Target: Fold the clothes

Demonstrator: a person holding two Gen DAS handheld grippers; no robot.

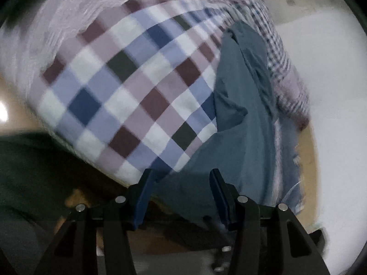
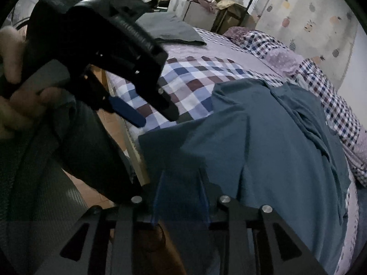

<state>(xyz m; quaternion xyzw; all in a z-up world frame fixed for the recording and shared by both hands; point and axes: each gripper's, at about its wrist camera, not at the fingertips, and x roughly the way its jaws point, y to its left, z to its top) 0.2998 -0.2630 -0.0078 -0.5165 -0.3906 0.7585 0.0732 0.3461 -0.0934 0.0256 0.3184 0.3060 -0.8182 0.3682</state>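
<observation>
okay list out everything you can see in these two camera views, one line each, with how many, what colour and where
T-shirt: one, teal blue, rumpled on the near part of the bed, hem toward the grippers.
Checked bedsheet: one, blue, maroon and white squares, covering the bed.
Folded garment: one, grey, lying flat at the bed's far side.
Bedding heap: one, mauve and small-check, against the wall.
Cardboard boxes: several, brown, stacked beyond the bed.
Wallpaper: pale, fruit print, right wall.
Floor: orange-brown, beside the bed.
Left gripper: one, black with blue pads, open, above the shirt's edge.
Right gripper: one, black, blurred, open over the hem.
Hand: one, holding the left gripper.
</observation>
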